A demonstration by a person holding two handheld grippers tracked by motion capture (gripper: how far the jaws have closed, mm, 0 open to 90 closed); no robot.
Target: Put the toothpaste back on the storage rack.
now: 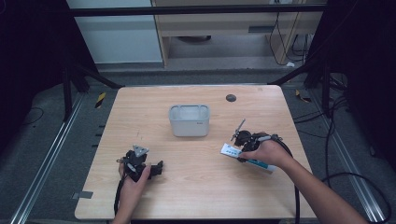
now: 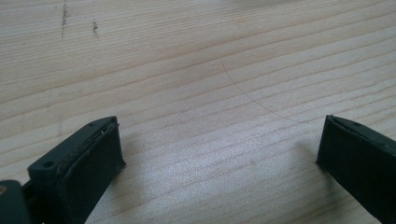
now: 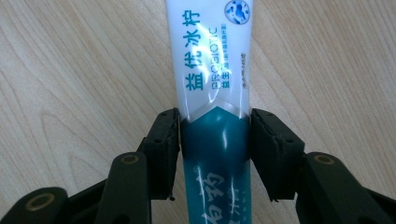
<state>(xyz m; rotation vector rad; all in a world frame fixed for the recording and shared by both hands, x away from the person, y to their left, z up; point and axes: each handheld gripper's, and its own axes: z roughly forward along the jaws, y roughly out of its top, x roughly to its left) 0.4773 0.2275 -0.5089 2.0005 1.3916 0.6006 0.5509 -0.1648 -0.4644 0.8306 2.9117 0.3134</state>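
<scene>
From the high view I had the whole wooden table (image 1: 196,196) in front of me, a light wood-grain top with a small dark round spot (image 1: 230,98) near its far edge. A pale grey open tub (image 1: 189,120) sat a bit past the middle, well apart from both hands. That overhead angle was the one that gave me the layout: my left gripper (image 1: 156,169) was down near the front left, resting low on the wood with its grey three-cornered plate on top, and my right gripper (image 1: 239,150) was off to the right, sitting over a toothpaste tube (image 1: 229,150) that lay flat on the table, right of the tub and nearer to me.

What the overhead couldn't tell me was the grip. The right gripper view sorted that out: the tube (image 3: 215,70) ran straight up between the two black jaws, white upper part with teal lettering and a teal lower part, and both pads (image 3: 166,144) were pressed against its sides, so that claw was clenched on the tube.

The left gripper view had the left gripper (image 2: 219,154) with jaws spread wide over bare wood grain, released, with a thin hair-like curved line (image 2: 261,105) on the surface between them
</scene>
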